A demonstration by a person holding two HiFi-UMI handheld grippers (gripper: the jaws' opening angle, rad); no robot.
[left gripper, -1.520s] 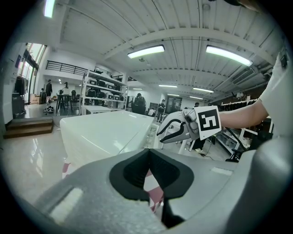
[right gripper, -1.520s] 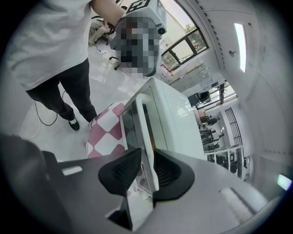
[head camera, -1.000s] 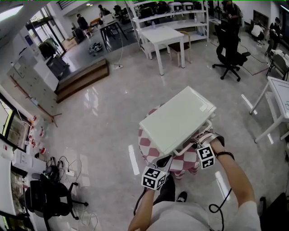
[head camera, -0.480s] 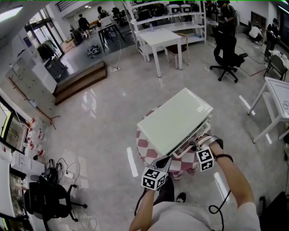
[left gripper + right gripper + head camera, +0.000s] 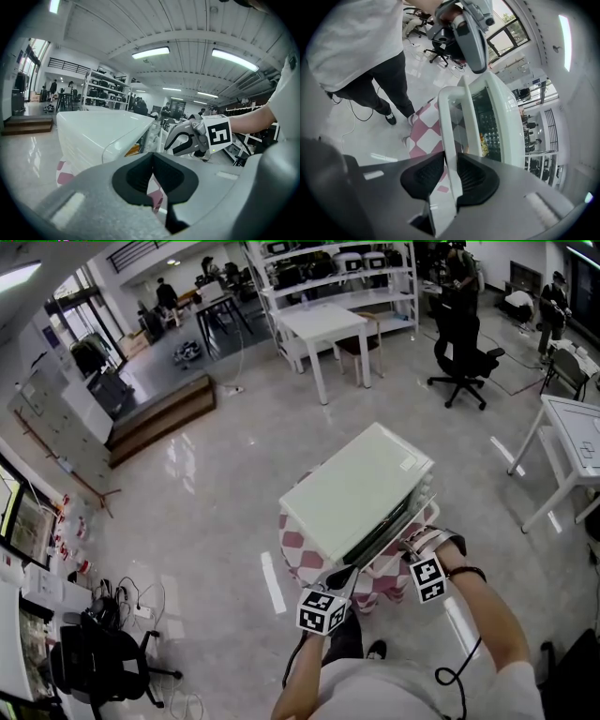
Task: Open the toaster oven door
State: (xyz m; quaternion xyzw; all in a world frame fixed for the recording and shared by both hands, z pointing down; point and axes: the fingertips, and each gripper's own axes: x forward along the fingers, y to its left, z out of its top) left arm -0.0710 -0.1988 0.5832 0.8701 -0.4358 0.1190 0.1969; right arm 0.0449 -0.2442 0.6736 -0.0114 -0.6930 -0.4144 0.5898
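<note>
A white toaster oven (image 5: 361,488) stands on a small round table with a red-and-white checked cloth (image 5: 298,554). My right gripper (image 5: 410,542) is at the oven's front right, shut on the white bar handle (image 5: 449,136) of the door. Its jaws have just been closing, and the handle lies between the pads. The glass door (image 5: 485,117) stands tilted out from the oven, with a dark gap (image 5: 382,532) along its top. My left gripper (image 5: 342,577) hovers shut and empty by the oven's front left corner (image 5: 122,140).
A white desk (image 5: 323,324) and shelving stand far behind the oven. A black office chair (image 5: 464,357) is at the back right, and another white table (image 5: 572,432) stands at the right edge. At the lower left are a black chair (image 5: 94,657) and floor cables (image 5: 141,596).
The right gripper has drawn the handle toward the person and slightly down. The door has tipped further out, so a dark gap now shows under the oven's top. The left gripper stayed put.
</note>
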